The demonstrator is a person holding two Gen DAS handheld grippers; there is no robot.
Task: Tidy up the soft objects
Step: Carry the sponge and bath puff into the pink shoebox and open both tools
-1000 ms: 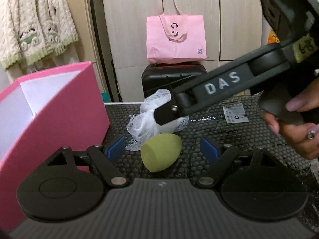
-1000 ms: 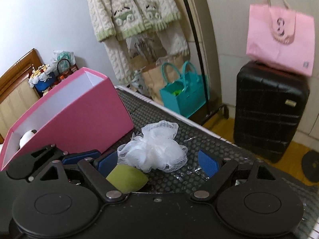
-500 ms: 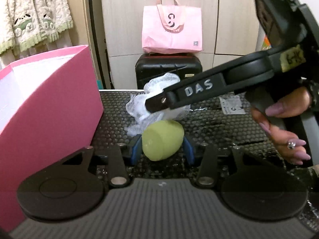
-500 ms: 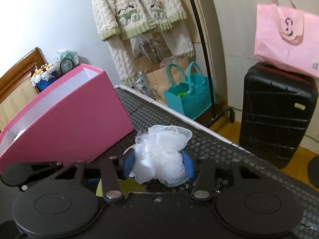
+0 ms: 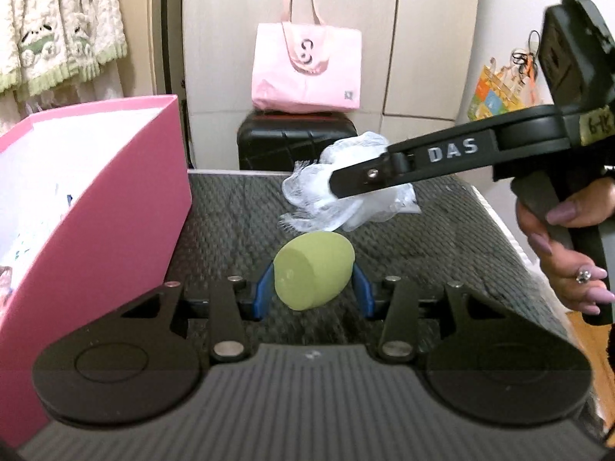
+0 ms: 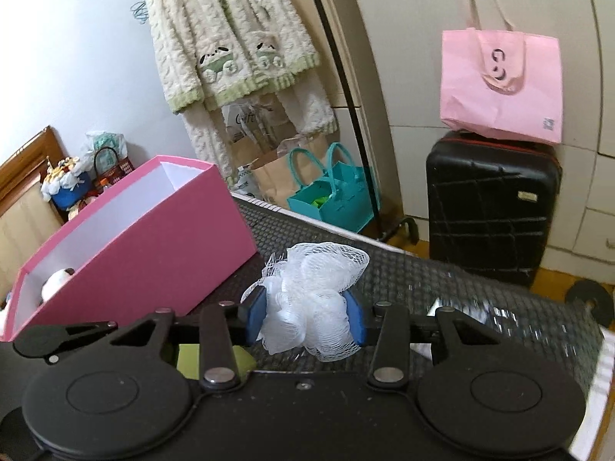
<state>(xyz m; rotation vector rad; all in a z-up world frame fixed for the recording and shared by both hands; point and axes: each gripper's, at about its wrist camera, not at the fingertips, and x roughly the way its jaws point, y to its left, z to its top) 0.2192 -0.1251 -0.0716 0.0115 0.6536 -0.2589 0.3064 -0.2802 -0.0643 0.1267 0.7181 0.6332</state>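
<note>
Black mat [image 5: 238,207] | green egg-shaped sponge [image 5: 313,274] | frilly white mesh pouf [image 6: 313,299]

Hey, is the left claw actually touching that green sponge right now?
Touching. In the left wrist view, the left claw has both blue pads pressed against the sides of the green sponge.

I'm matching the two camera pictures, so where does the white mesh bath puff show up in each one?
Left wrist: white mesh puff right of centre, above the green sponge.
Right wrist: puff bottom centre, between the blue pads.
Shared landmark: pink box, left in both.
</note>
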